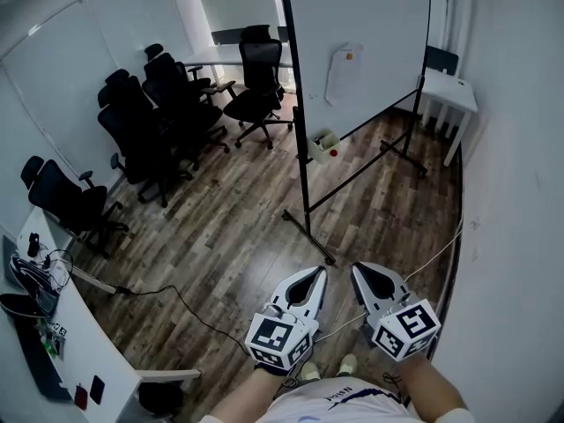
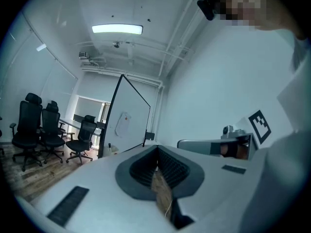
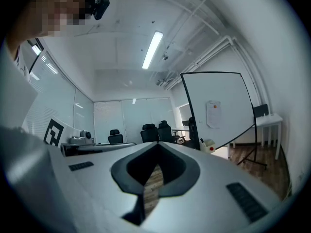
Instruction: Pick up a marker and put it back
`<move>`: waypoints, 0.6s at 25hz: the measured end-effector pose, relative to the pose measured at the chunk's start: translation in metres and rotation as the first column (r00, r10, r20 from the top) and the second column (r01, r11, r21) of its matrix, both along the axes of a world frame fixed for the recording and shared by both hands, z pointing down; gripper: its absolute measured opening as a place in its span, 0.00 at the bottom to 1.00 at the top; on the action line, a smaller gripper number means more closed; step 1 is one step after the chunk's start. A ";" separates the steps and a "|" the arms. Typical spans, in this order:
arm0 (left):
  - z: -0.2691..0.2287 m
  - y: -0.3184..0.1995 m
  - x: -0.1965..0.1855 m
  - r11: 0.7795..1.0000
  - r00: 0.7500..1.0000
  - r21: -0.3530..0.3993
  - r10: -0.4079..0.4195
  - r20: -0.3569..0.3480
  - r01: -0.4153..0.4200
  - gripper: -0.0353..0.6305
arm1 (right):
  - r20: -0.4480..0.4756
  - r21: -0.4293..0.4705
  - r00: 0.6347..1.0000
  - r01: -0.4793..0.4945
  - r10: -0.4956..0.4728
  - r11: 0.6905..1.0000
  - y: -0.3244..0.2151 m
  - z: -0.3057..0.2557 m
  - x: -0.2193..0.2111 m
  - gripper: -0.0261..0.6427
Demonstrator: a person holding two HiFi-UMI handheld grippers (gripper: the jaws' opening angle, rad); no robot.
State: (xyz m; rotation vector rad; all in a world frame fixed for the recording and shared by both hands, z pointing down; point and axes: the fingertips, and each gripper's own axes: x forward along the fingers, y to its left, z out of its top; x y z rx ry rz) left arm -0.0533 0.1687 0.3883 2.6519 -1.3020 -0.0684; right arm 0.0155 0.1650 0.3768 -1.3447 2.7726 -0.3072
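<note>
White whiteboard [image 1: 361, 25]: one | left gripper [image 1: 315, 278], right gripper [image 1: 361, 274]: two, both closed, empty

Wooden floor [image 1: 238, 227] lies open ahead of left claw [image 1: 315, 274] and right claw [image 1: 359, 271], whiteboard [image 1: 361, 42] stands beyond, its foot [image 1: 308, 236] near them, office chairs [image 1: 159, 122] crowd the left, wall [image 1: 520, 192] runs close at right, cable [image 1: 181, 300] crosses floor.

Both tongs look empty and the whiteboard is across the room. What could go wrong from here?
1. The black legs of the whiteboard stick out across the floor, so they would be easy to trip on when walking up.
2. A thin cable trails beside the right tongs and could snag.
3. The left tongs and the right are both shut, so they must open in time before grabbing anything.
</note>
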 end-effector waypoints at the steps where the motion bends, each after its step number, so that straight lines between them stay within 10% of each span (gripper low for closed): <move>1: 0.000 -0.001 -0.004 1.000 1.000 0.001 0.002 -0.002 -0.002 0.07 | -0.004 0.002 1.000 -0.004 0.004 1.000 -0.001 0.000 -0.004 0.05; 15: 0.020 -0.057 0.002 0.999 1.000 -0.024 0.024 0.002 -0.024 0.07 | 0.000 0.000 1.000 -0.028 0.028 1.000 -0.059 0.016 0.001 0.05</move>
